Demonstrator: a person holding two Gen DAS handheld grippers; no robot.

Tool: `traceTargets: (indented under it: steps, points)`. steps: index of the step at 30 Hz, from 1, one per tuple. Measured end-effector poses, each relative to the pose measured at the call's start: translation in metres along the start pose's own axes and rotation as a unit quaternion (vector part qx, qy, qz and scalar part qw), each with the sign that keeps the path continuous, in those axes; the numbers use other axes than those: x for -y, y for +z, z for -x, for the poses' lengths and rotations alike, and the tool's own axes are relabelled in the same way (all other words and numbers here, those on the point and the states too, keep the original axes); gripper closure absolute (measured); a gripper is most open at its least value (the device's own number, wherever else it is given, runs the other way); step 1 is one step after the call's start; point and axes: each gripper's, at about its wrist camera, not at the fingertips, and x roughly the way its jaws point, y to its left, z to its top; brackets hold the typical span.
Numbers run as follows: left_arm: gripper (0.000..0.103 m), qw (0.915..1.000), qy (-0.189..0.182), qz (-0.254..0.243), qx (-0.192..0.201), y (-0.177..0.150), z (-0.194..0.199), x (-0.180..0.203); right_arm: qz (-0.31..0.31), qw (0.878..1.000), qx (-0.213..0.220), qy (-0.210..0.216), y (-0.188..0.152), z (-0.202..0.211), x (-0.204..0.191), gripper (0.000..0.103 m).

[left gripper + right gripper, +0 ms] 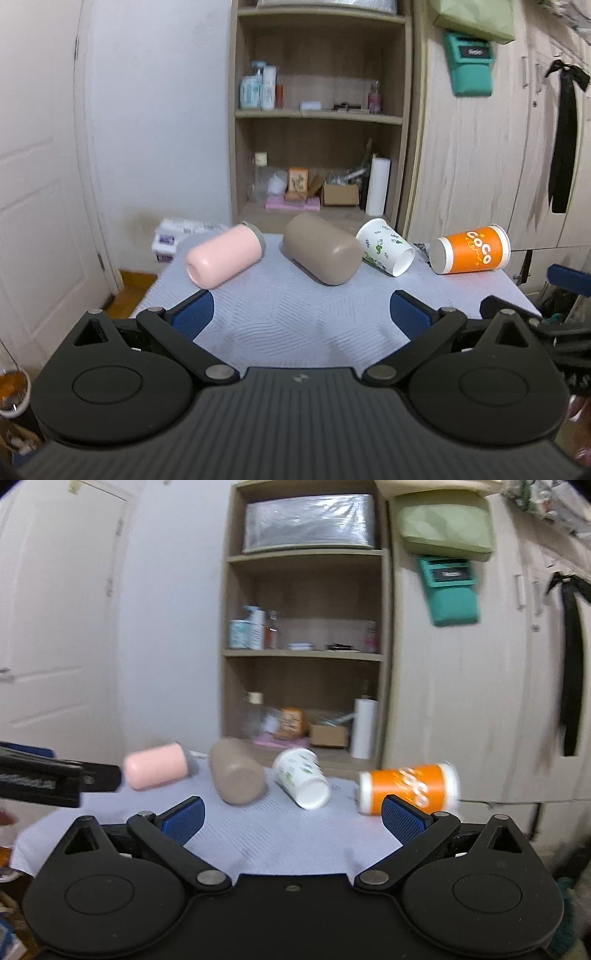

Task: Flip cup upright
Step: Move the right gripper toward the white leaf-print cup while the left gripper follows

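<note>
Pale grey, wave-patterned cloth covers the counter [295, 317] in your left wrist view, and four cups lie on their sides in a row along its far half. From left to right you have a pink cup [224, 261] with a grey rim, a taupe cup [322, 253], a white paper cup with green leaf print [384, 245], and an orange paper cup [471, 249] lettered "CoCo". The taupe cup and the white paper cup touch or nearly touch; the orange one sits apart at the right end. Your left gripper [301, 314] is spread wide with nothing between its blue pads, held over the near half of the counter, well short of the cups. The other gripper's blue tip pokes in at the right edge. A wooden shelf unit [321, 114] stands behind the counter.

In your right wrist view, which is blurred, the same four cups lie toppled: pink [155, 770], taupe [238, 776], white [303, 777] and orange [406, 786]. Your right gripper [293, 814] is also wide open and holds nothing; its right pad overlaps the orange paper cup in the picture, though you cannot tell whether it touches. The left gripper's black body reaches in from the left edge beside the pink cup.
</note>
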Motion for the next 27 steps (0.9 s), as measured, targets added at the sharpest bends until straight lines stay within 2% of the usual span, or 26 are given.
traceTargets:
  steps: [2, 4, 12, 14, 18, 21, 27]
  points:
    - [0.0, 0.9998, 0.015, 0.006, -0.008, 0.009, -0.013, 0.004, 0.011, 0.999, -0.014, 0.028, 0.003, -0.012, 0.008, 0.0]
    - [0.0, 0.9998, 0.014, 0.005, -0.012, 0.016, -0.026, 0.009, 0.035, 0.997, -0.043, 0.051, 0.006, -0.028, 0.016, 0.0]
    - [0.0, 0.9952, -0.041, 0.069, -0.056, 0.027, -0.093, 0.02, 0.147, 0.98, -0.092, 0.094, 0.022, -0.085, 0.025, 0.001]
    - [0.0, 0.9935, -0.047, 0.081, -0.064, 0.028, -0.109, 0.025, 0.155, 0.975, -0.108, 0.113, 0.024, -0.101, 0.028, 0.001]
    - [0.003, 0.9908, -0.064, 0.101, -0.064, 0.024, -0.134, 0.032, 0.155, 0.97, -0.131, 0.135, 0.026, -0.134, 0.033, 0.009]
    - [0.003, 0.988, -0.077, 0.114, -0.07, 0.022, -0.151, 0.035, 0.158, 0.965, -0.126, 0.167, 0.026, -0.154, 0.037, 0.009]
    - [0.003, 0.9774, -0.103, 0.163, -0.087, 0.014, -0.173, 0.027, 0.182, 0.961, -0.148, 0.144, 0.021, -0.197, 0.035, 0.015]
